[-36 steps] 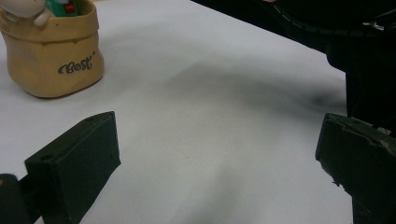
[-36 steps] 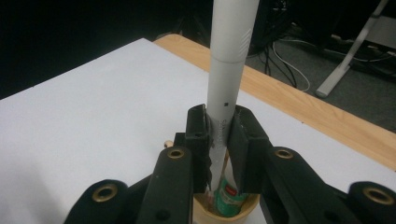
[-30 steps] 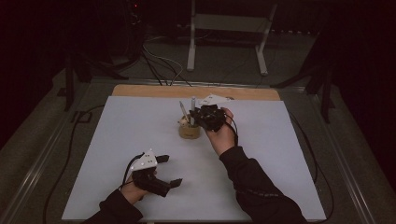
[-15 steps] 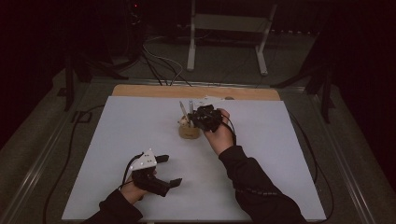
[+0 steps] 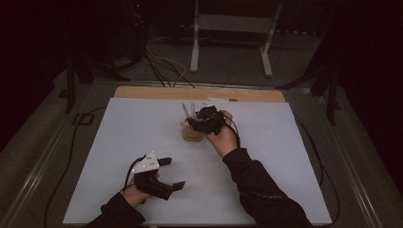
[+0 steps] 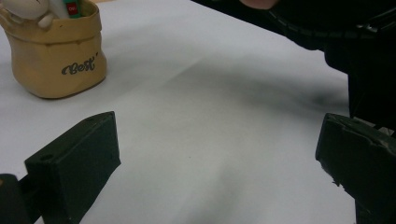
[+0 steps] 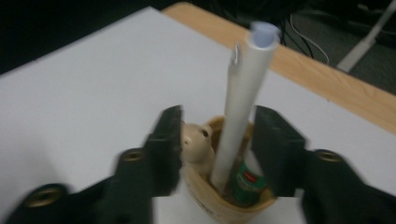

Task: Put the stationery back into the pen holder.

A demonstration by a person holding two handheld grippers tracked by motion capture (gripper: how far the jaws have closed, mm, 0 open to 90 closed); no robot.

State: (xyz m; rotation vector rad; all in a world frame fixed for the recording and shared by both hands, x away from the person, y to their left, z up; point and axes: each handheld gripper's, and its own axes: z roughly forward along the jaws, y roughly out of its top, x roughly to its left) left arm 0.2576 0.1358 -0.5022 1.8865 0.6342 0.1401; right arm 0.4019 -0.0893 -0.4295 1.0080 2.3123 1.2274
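Jaws of the right gripper [image 5: 194, 121] have just been opening, and in the high view they hang over a small tan pot [image 5: 191, 133] near the far middle of the white table [image 5: 285, 156], with a pale pen [image 5: 184, 111] sticking up out of the pot; the person's right hand [image 5: 223, 137] holds this gripper from the near side. Nearer the front edge in that view, the left gripper [image 5: 172, 173] rests low over the bare white surface, well apart from the pot, its two black jaws spread with nothing between them. From the left gripper view, the jaws stand wide at the bottom corners over empty table, and the tan pot [image 6: 56, 56], marked with a dark script word, sits at the upper left, with a cream figure [image 6: 32, 9] and a green-capped item [image 6: 72, 8] at its rim. From the right gripper view, the right gripper [image 7: 217, 149] has its jaws parted on either side of the white pen [image 7: 240, 107], which stands upright in the pot [image 7: 219, 205]; the pads do not press on it. A cream figure [image 7: 196, 142] and a green item [image 7: 246, 184] sit in the pot beside the pen.
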